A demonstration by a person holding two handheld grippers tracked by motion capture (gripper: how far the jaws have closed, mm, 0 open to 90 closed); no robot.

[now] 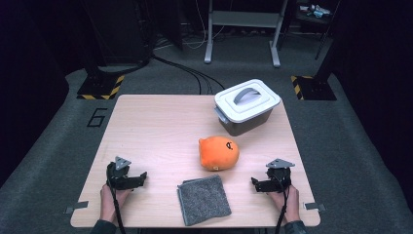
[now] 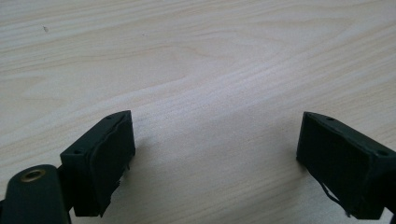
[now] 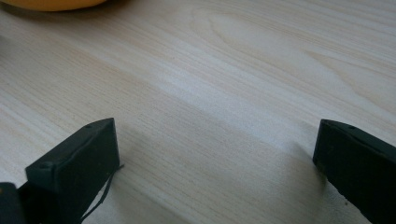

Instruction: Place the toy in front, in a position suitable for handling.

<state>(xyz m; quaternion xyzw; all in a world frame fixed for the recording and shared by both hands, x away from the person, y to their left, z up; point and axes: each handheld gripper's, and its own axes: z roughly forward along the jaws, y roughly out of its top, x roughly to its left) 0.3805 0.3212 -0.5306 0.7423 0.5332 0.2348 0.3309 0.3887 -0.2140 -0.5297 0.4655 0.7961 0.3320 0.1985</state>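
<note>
An orange plush toy [image 1: 219,152] lies near the middle of the wooden table [image 1: 156,126]; its lower edge [image 3: 56,3] also shows at the top left of the right gripper view. A grey folded cloth [image 1: 203,199] lies flat in front of it by the near edge. A grey bin with a white handled lid [image 1: 247,105] stands at the back right. My left gripper [image 1: 141,178] rests at the near left, open, with bare wood between its jaws [image 2: 215,149]. My right gripper [image 1: 254,184] rests at the near right, open as well, over bare wood [image 3: 215,154].
Bare tabletop spreads across the left and back left. Beyond the table are dark carpet, black cables [image 1: 190,73], a grey metal stand [image 1: 242,29] and yellow-black striped floor plates [image 1: 100,90]. A "6" [image 1: 96,117] is marked on the floor at the left.
</note>
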